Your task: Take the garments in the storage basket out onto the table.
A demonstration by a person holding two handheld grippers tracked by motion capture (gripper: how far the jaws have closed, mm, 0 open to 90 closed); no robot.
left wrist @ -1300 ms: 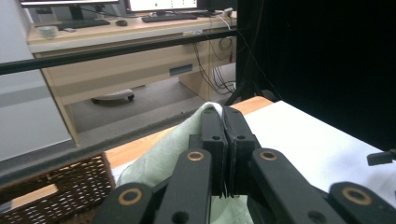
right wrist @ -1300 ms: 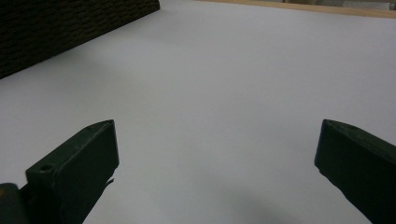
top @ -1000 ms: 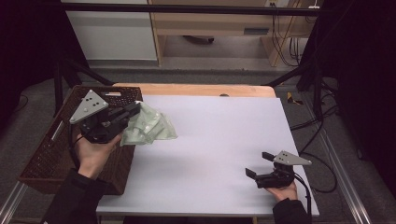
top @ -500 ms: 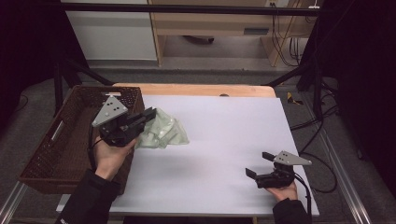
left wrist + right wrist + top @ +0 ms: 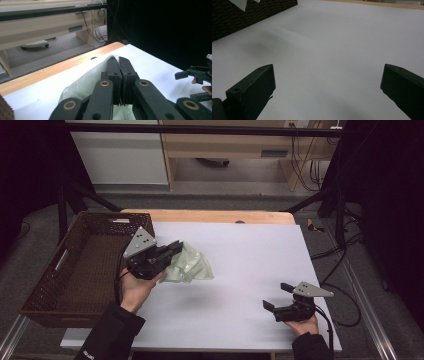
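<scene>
A crumpled pale green cloth [image 5: 192, 267] hangs just right of the basket, above the white table top [image 5: 250, 255]. My left gripper [image 5: 172, 251] is shut on it. In the left gripper view the two black jaws of the left gripper [image 5: 119, 60] press together, and the cloth [image 5: 85, 82] bunches around and under them. My right gripper [image 5: 276, 298] rests near the table's front right, held in a hand, and is open. In the right gripper view the right gripper [image 5: 328, 87] has its jaws wide apart with bare table between them. The cloth's corner [image 5: 239, 3] shows at the top left there.
A dark brown wicker basket [image 5: 50, 270] stands at the table's left edge, and its wall [image 5: 249, 12] appears in the right gripper view. A wooden strip [image 5: 210, 216] runs along the table's far edge. Beyond are a bench, cables and dark stands. The other gripper [image 5: 197, 82] appears far right in the left gripper view.
My left gripper has carried the green cloth to the right and lower, from beside the basket's rim out over the white table. The right gripper has stayed put.
</scene>
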